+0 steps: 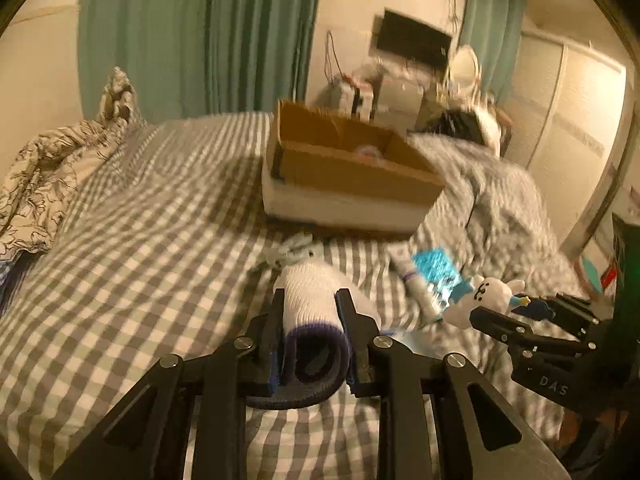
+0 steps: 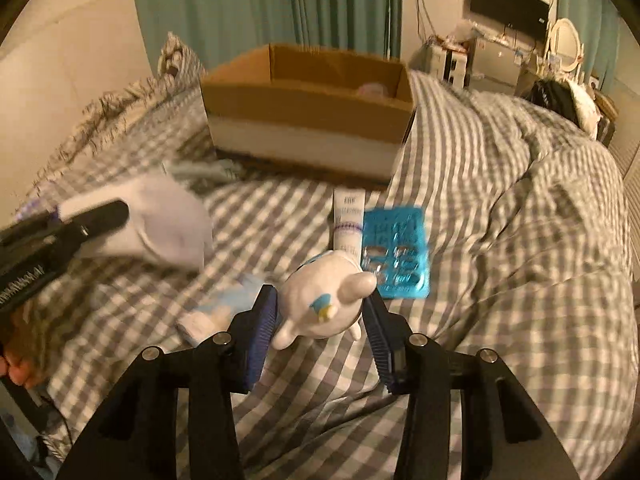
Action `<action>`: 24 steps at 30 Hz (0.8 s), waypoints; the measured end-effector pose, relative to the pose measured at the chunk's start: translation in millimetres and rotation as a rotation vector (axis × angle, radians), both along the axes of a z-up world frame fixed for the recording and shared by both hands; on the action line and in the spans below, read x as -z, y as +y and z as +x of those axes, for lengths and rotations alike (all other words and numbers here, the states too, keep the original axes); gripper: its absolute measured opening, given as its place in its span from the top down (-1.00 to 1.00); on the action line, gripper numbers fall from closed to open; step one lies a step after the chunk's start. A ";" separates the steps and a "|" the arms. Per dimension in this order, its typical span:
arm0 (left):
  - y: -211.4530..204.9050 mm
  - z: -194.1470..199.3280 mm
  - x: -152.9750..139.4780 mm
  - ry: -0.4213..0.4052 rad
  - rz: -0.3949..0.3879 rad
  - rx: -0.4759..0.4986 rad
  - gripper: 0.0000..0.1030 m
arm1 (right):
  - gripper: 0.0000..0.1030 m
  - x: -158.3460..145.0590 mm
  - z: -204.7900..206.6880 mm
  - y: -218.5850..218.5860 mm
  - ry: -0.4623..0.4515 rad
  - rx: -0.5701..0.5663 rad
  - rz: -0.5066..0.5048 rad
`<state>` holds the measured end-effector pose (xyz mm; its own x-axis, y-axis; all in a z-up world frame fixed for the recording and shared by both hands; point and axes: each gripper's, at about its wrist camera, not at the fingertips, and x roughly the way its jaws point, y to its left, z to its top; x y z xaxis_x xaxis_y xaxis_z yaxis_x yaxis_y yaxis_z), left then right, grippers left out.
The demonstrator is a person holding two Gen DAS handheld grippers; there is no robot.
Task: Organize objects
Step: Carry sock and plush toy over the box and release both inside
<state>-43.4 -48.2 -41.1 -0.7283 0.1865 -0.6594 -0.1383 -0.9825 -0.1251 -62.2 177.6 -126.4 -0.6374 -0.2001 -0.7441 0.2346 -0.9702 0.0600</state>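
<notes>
My left gripper [image 1: 310, 300] is shut on a rolled white sock with a dark cuff [image 1: 312, 320], held above the checked bed; it also shows in the right wrist view [image 2: 160, 220]. My right gripper [image 2: 320, 300] is shut on a white plush toy [image 2: 324, 300], which shows at the right of the left wrist view [image 1: 480, 292]. An open cardboard box [image 2: 304, 120] stands ahead on the bed [image 1: 348, 176]. A white tube [image 2: 349, 220] and a blue blister pack [image 2: 396, 252] lie in front of the box.
A small white-and-blue item [image 2: 212, 312] lies on the bed left of my right gripper. A pale crumpled item [image 1: 292, 250] lies before the box. A patterned duvet [image 1: 52, 168] is bunched at the left. Curtains, a TV and a cluttered desk stand behind.
</notes>
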 end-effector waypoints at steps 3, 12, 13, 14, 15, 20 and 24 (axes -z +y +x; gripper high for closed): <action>-1.8 6.0 -22.3 0.051 0.008 -0.007 0.56 | 0.15 -23.2 7.4 0.6 0.052 -0.008 -0.004; -0.3 -14.6 -90.3 0.178 0.015 0.013 0.56 | 0.15 -98.7 -8.8 -2.6 0.206 -0.038 0.007; 0.9 -21.1 -98.9 0.189 0.023 0.020 0.56 | 0.15 -102.9 -13.4 -2.1 0.215 -0.040 0.008; 2.8 -26.5 -105.7 0.198 0.022 0.025 0.56 | 0.15 -108.8 -18.3 -2.1 0.227 -0.043 0.007; 5.5 -32.6 -112.4 0.211 0.014 0.028 0.56 | 0.15 -116.1 -26.4 -2.5 0.238 -0.046 0.005; 25.0 -70.4 -136.1 0.247 -0.011 0.055 0.56 | 0.15 -136.0 -56.7 0.4 0.270 -0.049 0.011; 41.3 -110.7 -138.5 0.242 -0.033 0.063 0.56 | 0.15 -146.3 -89.1 6.8 0.275 -0.045 0.003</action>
